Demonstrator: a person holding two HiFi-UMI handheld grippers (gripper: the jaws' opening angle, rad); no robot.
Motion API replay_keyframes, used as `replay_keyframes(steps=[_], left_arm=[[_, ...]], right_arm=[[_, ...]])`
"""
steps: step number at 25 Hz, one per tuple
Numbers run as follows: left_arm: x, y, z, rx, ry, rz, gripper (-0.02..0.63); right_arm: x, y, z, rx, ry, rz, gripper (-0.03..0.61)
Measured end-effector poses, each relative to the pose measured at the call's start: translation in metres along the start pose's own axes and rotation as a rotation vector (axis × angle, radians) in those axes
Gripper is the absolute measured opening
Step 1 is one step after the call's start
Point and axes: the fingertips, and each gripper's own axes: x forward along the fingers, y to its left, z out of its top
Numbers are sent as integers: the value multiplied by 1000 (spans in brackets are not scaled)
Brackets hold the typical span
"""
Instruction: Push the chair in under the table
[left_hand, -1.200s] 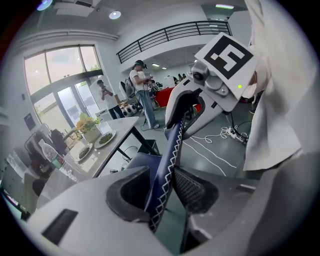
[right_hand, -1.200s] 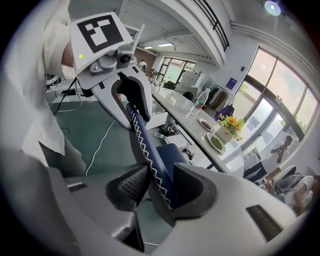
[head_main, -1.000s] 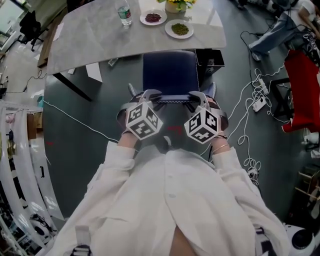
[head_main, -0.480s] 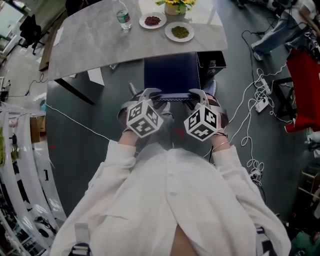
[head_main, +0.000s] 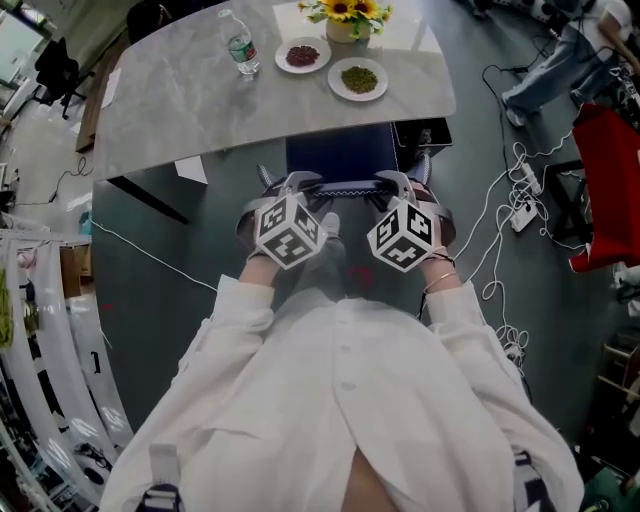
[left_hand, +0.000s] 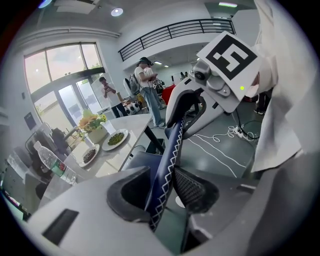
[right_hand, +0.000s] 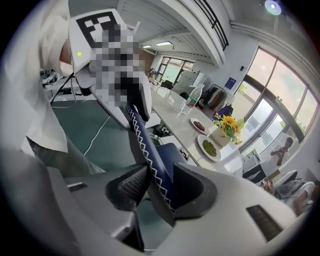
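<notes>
Left gripper (left_hand: 165, 192): jaws clamped on the top edge of the backrest (left_hand: 168, 152), navy with white zigzag stitching, one pad on each face. Right gripper (right_hand: 157, 186): same, clamped on that edge further right. Both point down and forward, marker cubes up, side by side with a gap between them. The person's white sleeves run back from both.

Chair (head_main: 340, 155): at the table's near edge, right of its middle. The front of the seat is under the tabletop. The rear strip of the seat and the backrest are out on the person's side.

Table (head_main: 190, 100): grey marble-look top, with a dark leg (head_main: 150, 187) showing under the near left part. On top:
- Water bottle (head_main: 238, 43) toward the far edge
- Plate with dark contents (head_main: 302, 55) right of the bottle
- Plate with green contents (head_main: 358, 78) nearer the near right corner
- Sunflower pot (head_main: 346, 14) at the far edge

Black box (head_main: 420, 133) just right of the chair, partly under the near edge. White cables (head_main: 497, 235) and a power strip (head_main: 521, 214) on the dark floor to the right.
</notes>
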Motion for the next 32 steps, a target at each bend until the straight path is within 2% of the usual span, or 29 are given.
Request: replay_keyframes(steps=[13, 24, 32], left_arm=[[30, 36, 23, -3, -22, -34, 138], [42, 60, 25, -10, -24, -56, 137], [44, 63, 25, -36, -51, -147, 140]], right_arm=[[25, -53, -7, 19, 35, -4, 153], [42, -74, -1, 29, 50, 1, 156], [45, -75, -1, 36, 78, 46, 156]])
